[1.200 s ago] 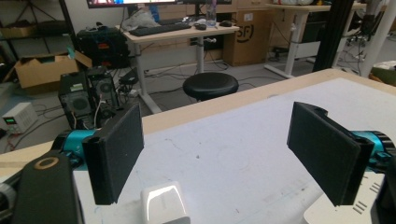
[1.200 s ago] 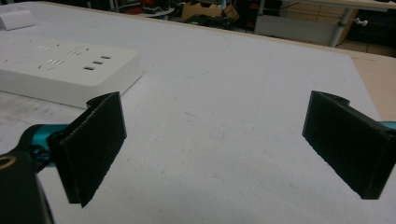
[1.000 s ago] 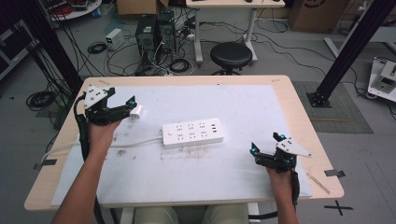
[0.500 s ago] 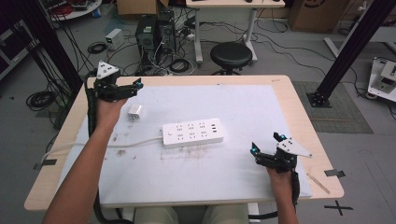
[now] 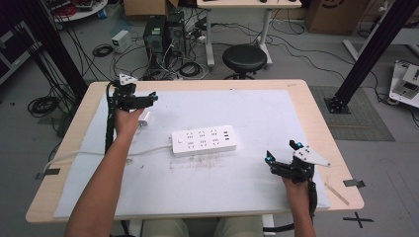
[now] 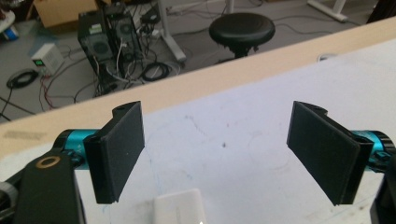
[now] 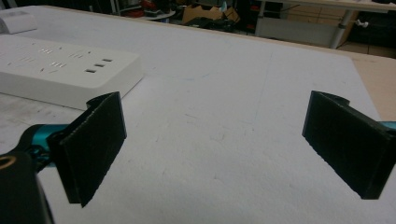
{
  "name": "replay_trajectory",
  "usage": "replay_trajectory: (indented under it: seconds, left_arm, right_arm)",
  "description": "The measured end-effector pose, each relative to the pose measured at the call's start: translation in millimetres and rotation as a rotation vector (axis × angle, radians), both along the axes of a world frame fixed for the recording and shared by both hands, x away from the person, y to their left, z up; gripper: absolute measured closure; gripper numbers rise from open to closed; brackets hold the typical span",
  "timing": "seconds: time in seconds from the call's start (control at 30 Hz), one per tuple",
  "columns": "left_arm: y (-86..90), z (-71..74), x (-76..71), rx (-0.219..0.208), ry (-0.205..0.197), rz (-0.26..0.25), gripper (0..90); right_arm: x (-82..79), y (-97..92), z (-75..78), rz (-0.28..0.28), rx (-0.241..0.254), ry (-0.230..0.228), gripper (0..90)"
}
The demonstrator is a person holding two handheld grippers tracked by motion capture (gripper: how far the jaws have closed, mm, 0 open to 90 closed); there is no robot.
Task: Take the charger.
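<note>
left gripper (image 5: 148,98) hovering above white adapter (image 5: 144,120), jaws gaping wide; right gripper (image 5: 279,157) idling near power strip (image 5: 203,141), jaws gaping wide.

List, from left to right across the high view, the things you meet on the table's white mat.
Left claw → small white adapter → white power strip → right claw. Both claws stand open and hold nothing; the adapter lies just beneath the left hand, so its place beside that claw is close.
</note>
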State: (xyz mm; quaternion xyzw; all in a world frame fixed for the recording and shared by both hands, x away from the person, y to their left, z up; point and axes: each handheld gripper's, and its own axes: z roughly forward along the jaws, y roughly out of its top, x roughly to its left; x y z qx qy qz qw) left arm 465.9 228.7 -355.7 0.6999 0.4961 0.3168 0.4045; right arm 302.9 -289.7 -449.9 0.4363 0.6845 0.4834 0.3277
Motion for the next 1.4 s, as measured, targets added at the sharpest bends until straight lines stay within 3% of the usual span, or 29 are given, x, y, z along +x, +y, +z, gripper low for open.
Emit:
replay_trajectory:
  seconds: [0.17,0.7,0.8,1.07,1.4]
  left_arm:
    - [6.6,-19.8,4.8,0.004,0.047,0.062,19.8]
    - [16.3,-57.4,20.9,-0.003,0.210,0.121,20.0]
    - [18.1,-64.2,20.5,0.026,0.228,0.131,20.0]
    - [19.6,-78.1,20.8,0.029,0.270,0.140,20.2]
    - [17.6,-80.3,21.0,0.028,0.274,0.117,27.4]
  right_arm:
    - [-0.2,-0.1,0.0,0.001,0.002,0.001,6.2]
    - [-0.6,-0.6,0.0,-0.001,0.007,-0.003,6.2]
    - [-0.6,-0.7,0.0,0.000,0.007,-0.004,6.2]
    - [-0.6,-0.6,-0.1,-0.001,0.007,-0.006,6.2]
    - [-0.9,-0.5,-0.2,-0.001,0.009,-0.007,6.2]
